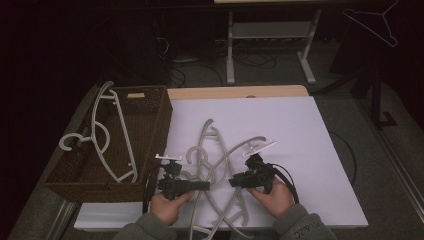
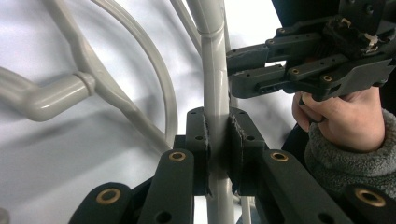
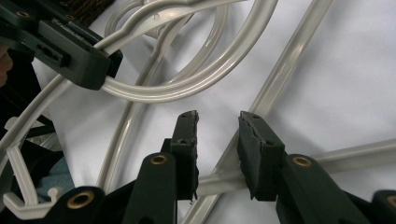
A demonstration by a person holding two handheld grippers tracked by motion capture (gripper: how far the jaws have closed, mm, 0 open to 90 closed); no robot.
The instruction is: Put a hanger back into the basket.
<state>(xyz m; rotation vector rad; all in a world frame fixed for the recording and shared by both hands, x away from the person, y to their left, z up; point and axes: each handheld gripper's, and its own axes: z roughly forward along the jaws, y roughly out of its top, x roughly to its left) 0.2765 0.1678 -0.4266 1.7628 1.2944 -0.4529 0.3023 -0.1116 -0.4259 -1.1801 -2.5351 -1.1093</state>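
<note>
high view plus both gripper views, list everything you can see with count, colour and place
grey plastic coat hangers: tangled pile, count unclear, on the white table sheet between the grippers
white plastic coat hanger: one, propped in the basket
dark brown woven basket: one, table's left edge
white table sheet: one, covering the tabletop
thin wire hanger: one, pale, hanging top right
left gripper: black, shut on a grey hanger bar
right gripper: black, open above hanger bars

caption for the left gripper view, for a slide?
Left gripper shut on a grey hanger bar over the white table; right gripper close beyond.
</note>
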